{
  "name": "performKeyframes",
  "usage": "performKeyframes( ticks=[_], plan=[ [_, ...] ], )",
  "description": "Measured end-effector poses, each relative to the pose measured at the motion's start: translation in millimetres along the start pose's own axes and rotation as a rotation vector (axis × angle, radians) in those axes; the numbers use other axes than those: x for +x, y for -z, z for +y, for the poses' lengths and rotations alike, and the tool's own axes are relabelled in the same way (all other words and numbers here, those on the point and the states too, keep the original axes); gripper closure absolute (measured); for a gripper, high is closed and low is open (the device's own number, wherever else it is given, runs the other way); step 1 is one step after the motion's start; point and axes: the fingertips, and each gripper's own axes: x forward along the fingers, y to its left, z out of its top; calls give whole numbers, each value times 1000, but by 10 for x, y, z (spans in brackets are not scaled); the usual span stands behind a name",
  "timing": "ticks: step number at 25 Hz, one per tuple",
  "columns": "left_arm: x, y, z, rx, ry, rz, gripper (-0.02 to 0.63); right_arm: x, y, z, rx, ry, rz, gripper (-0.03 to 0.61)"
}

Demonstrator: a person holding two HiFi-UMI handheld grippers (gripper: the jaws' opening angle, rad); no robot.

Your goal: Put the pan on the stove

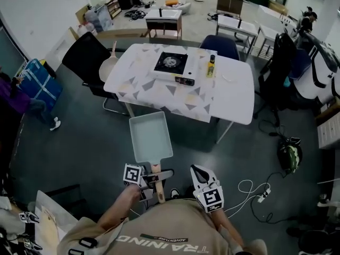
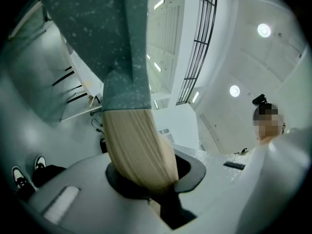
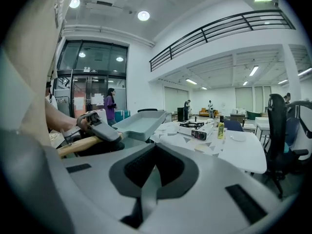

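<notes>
Log entry: pan in hand, stove not yet reached.

- Left gripper [image 1: 158, 177]: jaws clamped on the wooden handle [image 1: 155, 168] of the pan [image 1: 151, 137]. In the left gripper view the pale wood runs straight through the jaw opening, with the speckled underside of the pan above it.
- Right gripper [image 1: 197, 170]: jaws pressed together with nothing between them. It is held near my body, just right of the pan handle and not touching it.
- Pan position: in the air in front of me, roughly level, with the handle toward me and the rectangular body pointing far. It is empty.
- The stove [image 1: 172, 65] sits on the white table [image 1: 234, 97], on the far side of it and well apart from the pan. A small bottle [image 1: 211, 66] stands just to the right of the stove.

Handling notes (judgement):
- The pan body looks like stiff coated metal, so I expect no flex. With nothing in it, I take it for light to moderate weight.
- All of that weight hangs beyond the grip, so I expect the far end to want to dip or roll about the handle.
- The wood should give the jaws better friction than the coated metal would, so the handle is the right place to hold it.
- The grip sits around mid-handle, with some wood showing on both sides. Holding closer to the pan body would shorten the lever.
- The pan is not fragile, but the stove's raised supports call for setting it down flat and centred. The right gripper is free to steady the rim if the pan tilts.
</notes>
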Motion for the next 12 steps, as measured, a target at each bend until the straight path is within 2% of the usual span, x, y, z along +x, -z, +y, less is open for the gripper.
performKeyframes(
  ticks=[6, 12],
  plan=[
    [-55, -244, 140, -35, 6, -38, 552, 298, 33, -81, -7, -29, 26, 580],
    [-77, -661, 318, -41, -43, -69, 548, 790, -67, -342, -2, -79, 5, 580]
  ],
)
